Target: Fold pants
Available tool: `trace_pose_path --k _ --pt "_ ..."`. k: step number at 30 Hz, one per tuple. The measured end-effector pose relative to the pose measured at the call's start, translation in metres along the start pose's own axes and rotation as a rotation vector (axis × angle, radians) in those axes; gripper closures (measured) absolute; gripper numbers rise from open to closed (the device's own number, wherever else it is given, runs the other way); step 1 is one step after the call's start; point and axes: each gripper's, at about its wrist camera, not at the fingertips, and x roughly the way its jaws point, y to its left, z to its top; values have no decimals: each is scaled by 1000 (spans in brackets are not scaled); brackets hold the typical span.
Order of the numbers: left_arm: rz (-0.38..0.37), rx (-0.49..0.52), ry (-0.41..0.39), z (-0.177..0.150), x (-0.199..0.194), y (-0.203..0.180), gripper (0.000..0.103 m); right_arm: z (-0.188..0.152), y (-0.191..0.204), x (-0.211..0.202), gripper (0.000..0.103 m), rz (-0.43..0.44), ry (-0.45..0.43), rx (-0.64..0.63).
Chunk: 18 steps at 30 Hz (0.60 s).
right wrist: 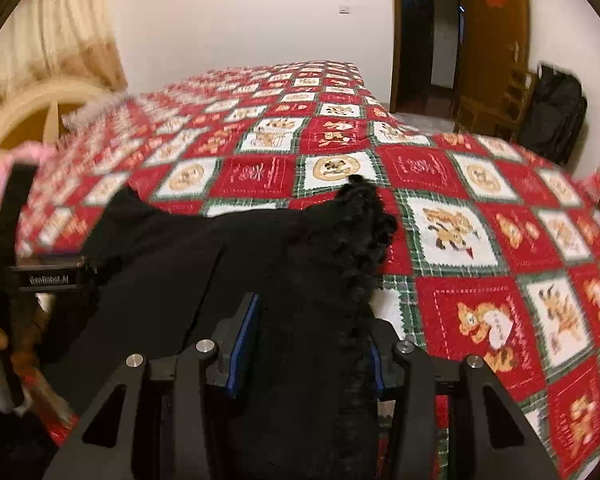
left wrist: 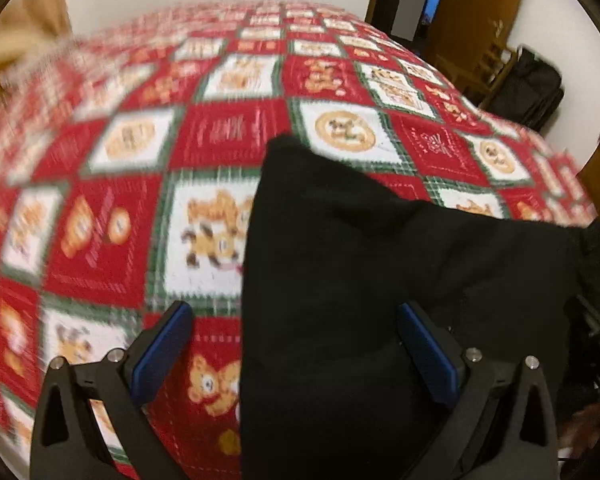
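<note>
The black pants point(left wrist: 380, 280) are seen bunched on the red patchwork bedspread point(left wrist: 120, 220), filling the lower centre and right of the left wrist view; the step is judged to be gathering an edge before a fold. The left gripper point(left wrist: 296, 360) is held with jaws wide apart, cloth beneath them but not pinched, so its closing on the near edge is judged the next requirement. Only in the right wrist view is the right gripper point(right wrist: 308, 344) shown, its blue pads pressed against a fringed ridge of cloth.
</note>
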Motion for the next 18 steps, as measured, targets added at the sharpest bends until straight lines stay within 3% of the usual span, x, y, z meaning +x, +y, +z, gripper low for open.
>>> trace_pose_path --k 5,9,12,13,14,16,18 --pt "-1 49 -24 -7 -3 -4 0 -4 -24 -4 34 -5 -14 114" --pt "-6 46 -26 -5 -1 -8 0 -9 -36 -4 33 47 -25 185" --pt "-23 59 -24 -4 -1 -9 0 -10 -29 -4 33 48 -29 150" --pt "-29 64 -27 -5 -3 -8 3 -10 -25 -4 35 68 -26 127" --pt "-38 72 -30 -7 -4 -10 6 -13 -19 -3 45 86 -14 103" --pt "-60 95 -37 -9 -8 -15 20 -15 -1 -4 53 18 -20 7" --pt "-74 110 -45 -11 -10 -18 26 -13 6 -5 64 9 -20 -21"
